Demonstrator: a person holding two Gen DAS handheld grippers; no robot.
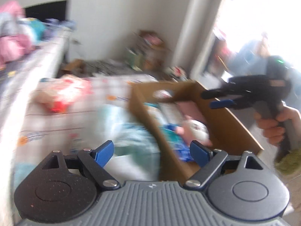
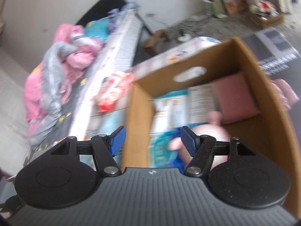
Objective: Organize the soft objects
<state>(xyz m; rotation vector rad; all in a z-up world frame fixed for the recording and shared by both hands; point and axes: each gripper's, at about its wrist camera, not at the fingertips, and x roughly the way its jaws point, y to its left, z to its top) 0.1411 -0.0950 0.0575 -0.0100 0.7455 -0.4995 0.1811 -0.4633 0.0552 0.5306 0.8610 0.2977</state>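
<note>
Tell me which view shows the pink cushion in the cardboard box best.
The right wrist view: the pink cushion stands nearly whole against the cardboard box's far corner. The left wrist view shows only a blurred pink sliver of it.

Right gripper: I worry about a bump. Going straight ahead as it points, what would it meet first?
Probably the cardboard box: its near left wall stands between the open right gripper's fingers. Blur leaves depth unclear.

Motion blur is smearing the soft things inside the cardboard box (image 1: pixel 222 124); the pink plush (image 2: pixel 207 131) there is showing no clear shape.
</note>
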